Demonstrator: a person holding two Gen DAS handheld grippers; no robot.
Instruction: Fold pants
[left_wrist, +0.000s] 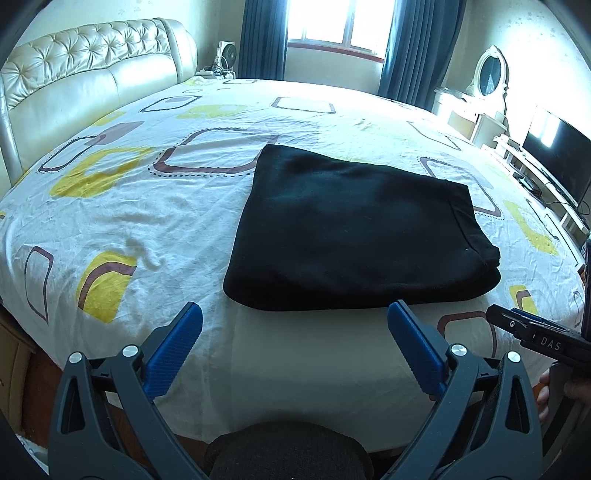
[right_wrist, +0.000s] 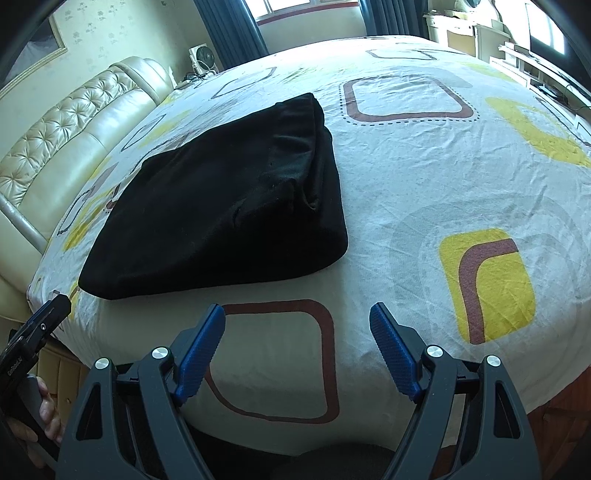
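Black pants (left_wrist: 351, 232) lie folded into a flat rectangle on the patterned bedsheet (left_wrist: 147, 221), with the stacked layers showing at the right edge. In the right wrist view the pants (right_wrist: 221, 206) sit up and to the left. My left gripper (left_wrist: 295, 314) hovers open just short of the pants' near edge, nothing between its blue pads. My right gripper (right_wrist: 297, 314) is open over bare sheet (right_wrist: 424, 184), to the right of the pants' near corner, and holds nothing. Each gripper's tip shows in the other's view: the right one (left_wrist: 517, 321) and the left one (right_wrist: 48, 314).
A tufted cream headboard (left_wrist: 85, 70) bounds the bed on the left. Beyond the bed stand a window with dark curtains (left_wrist: 262, 37), a dresser with an oval mirror (left_wrist: 491, 74) and a dark TV screen (left_wrist: 554, 158) on the right. The bed's near edge drops off just below the grippers.
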